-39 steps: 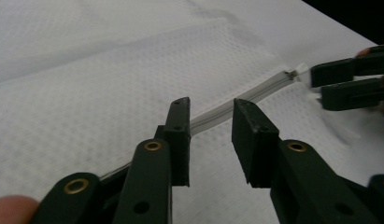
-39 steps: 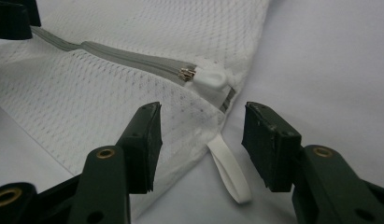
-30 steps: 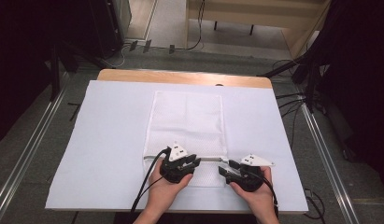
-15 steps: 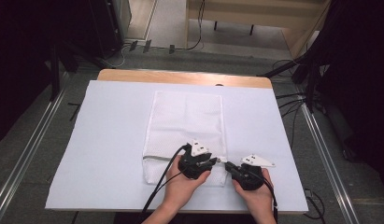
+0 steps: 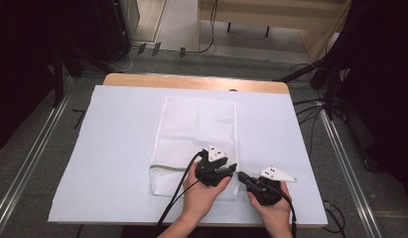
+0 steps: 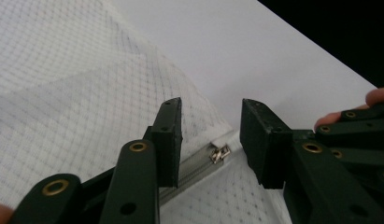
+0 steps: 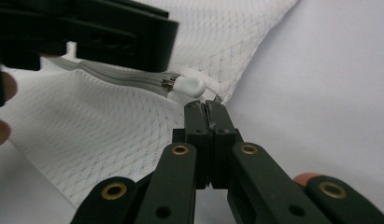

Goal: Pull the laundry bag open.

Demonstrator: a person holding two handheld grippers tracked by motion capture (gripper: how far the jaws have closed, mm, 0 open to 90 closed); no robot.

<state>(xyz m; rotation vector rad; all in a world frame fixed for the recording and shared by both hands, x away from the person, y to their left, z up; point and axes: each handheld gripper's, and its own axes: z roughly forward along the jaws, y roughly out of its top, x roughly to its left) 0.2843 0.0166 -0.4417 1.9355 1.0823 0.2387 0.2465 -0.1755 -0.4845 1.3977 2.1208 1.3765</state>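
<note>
The bag's (image 5: 194, 144) zip (image 6: 219, 153) looks shut; the left gripper (image 6: 210, 140) has just been opening, jaws apart, while the right gripper (image 7: 206, 108) pinches the bag's near corner.

White mesh zipper bag (image 5: 194, 144), seemingly flat.

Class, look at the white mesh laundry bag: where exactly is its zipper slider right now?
The zipper slider sits at the near right corner of the mesh bag, between the left claw's open jaws and just beyond the right claw's shut tips.
</note>
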